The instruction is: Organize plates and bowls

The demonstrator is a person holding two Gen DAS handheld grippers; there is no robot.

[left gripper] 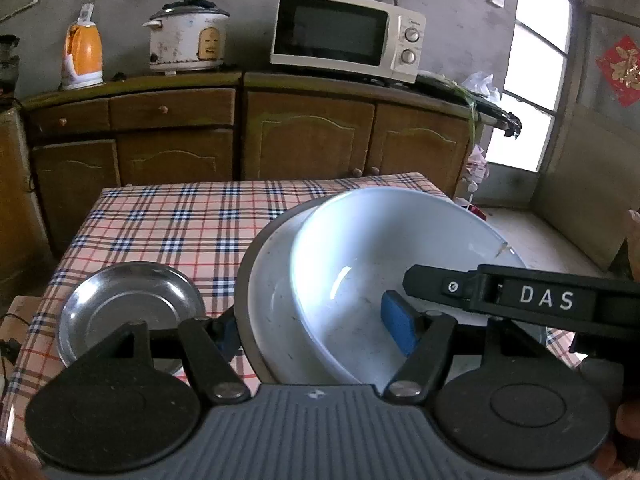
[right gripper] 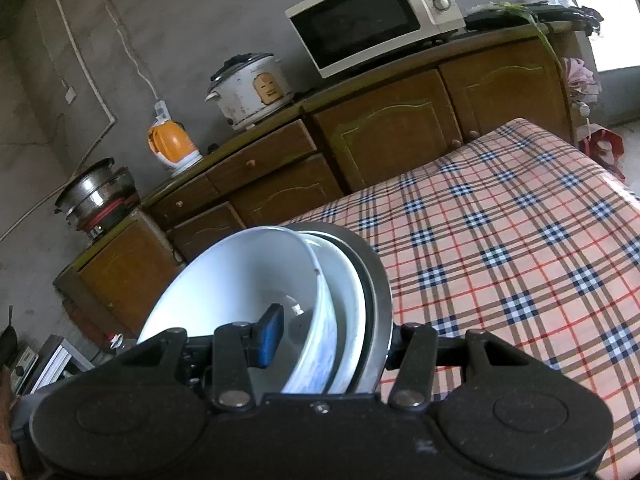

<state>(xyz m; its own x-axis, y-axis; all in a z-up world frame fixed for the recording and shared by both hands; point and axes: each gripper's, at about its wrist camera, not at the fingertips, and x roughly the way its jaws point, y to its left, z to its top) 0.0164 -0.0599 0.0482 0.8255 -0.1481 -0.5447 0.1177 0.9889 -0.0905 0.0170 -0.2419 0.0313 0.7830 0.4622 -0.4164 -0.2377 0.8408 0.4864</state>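
Your left gripper (left gripper: 316,332) is clamped across the near rims of a nested stack: one blue pad (left gripper: 400,328) sits inside the white bowl (left gripper: 360,248), the other is mostly hidden just outside the steel bowl's (left gripper: 245,276) rim. The pads press on the stack, so it is gripping, not standing free.

Working left to right in the left wrist view: the orange kettle (left gripper: 82,54) stands on the wooden cabinet (left gripper: 132,108), then the rice cooker (left gripper: 186,38), then the microwave (left gripper: 346,34). On the checked tablecloth (left gripper: 172,220), a small steel dish (left gripper: 128,312) lies flat at the near left, just beside the stack. The stack itself is tilted, with the white bowl innermost, a second white bowl (left gripper: 268,308) around it and the steel bowl outermost. The arm of the other tool crosses in from the right, reaching over the white bowl.

Your right gripper (right gripper: 328,340) is closed on the same stack from the other side: its blue pad (right gripper: 272,336) lies inside the white bowl (right gripper: 240,272) and its other finger sits outside the steel bowl's rim (right gripper: 380,292). In this view the stack stands steeply on edge over the near left part of the tablecloth (right gripper: 520,240). Whether its lower edge touches the table you cannot tell from either view.
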